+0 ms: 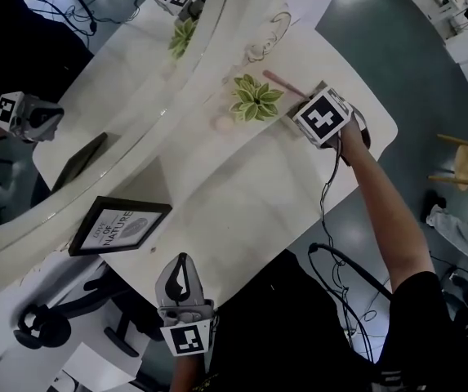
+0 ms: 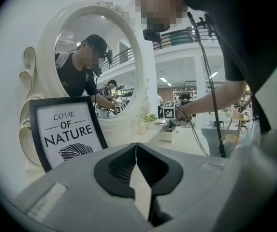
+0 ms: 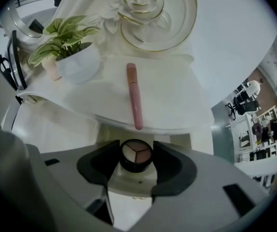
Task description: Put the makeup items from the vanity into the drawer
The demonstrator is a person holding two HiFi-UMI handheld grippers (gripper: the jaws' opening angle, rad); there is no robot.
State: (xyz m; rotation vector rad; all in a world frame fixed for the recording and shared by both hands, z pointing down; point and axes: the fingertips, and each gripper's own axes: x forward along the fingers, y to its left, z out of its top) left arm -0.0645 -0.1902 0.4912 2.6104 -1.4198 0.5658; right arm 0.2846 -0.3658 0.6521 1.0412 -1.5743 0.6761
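My right gripper [image 3: 137, 151] is shut on a round black eyeshadow compact [image 3: 137, 152] with three pale shades. It hovers over a cream recess just below the rounded edge of the white vanity top [image 3: 177, 100]. A pink lip gloss tube [image 3: 134, 95] lies on that top straight ahead, also visible beside the plant in the head view [image 1: 283, 82]. In the head view the right gripper [image 1: 301, 109] sits at the table's far right. My left gripper [image 2: 136, 146] is shut and empty, low at the near table edge [image 1: 183, 261].
A potted plant [image 1: 255, 98] and a small peach sponge [image 1: 224, 123] stand by the oval mirror [image 1: 95, 96]. A framed "Love of Nature" print [image 1: 119, 223] leans near the left gripper. A small white box [image 2: 166, 134] sits under the right gripper. A wooden stool [image 1: 462, 166] stands on the floor.
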